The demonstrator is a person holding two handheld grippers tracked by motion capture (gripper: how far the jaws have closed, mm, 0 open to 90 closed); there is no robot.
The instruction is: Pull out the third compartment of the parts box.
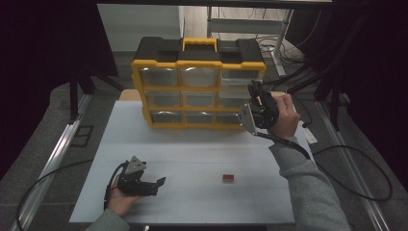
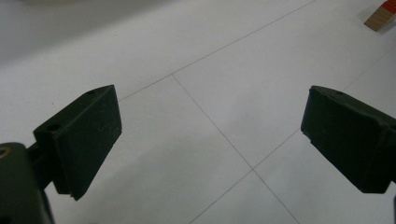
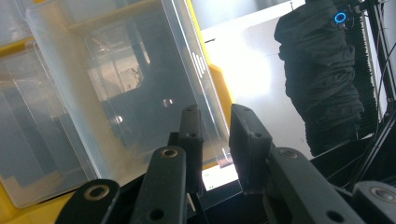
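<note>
I count nine clear drawers in the one yellow organiser point(image 1: 198, 91) at the far edge of the white surface point(image 1: 192, 159). My right gripper point(image 3: 212, 135) has its fingers pinching the front wall of the middle-right drawer point(image 3: 135, 84), which is partly pulled out. My left gripper point(image 1: 155, 185) rests near the front, fingers spread with nothing between them. One small red block point(image 1: 228, 178) lies well apart.

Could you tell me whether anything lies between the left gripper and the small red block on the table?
Nothing visible does. The left gripper rests open on the white table, jaws aimed toward the small red block, with only bare tabletop between them. The right gripper is away at the yellow drawer organizer.
</note>
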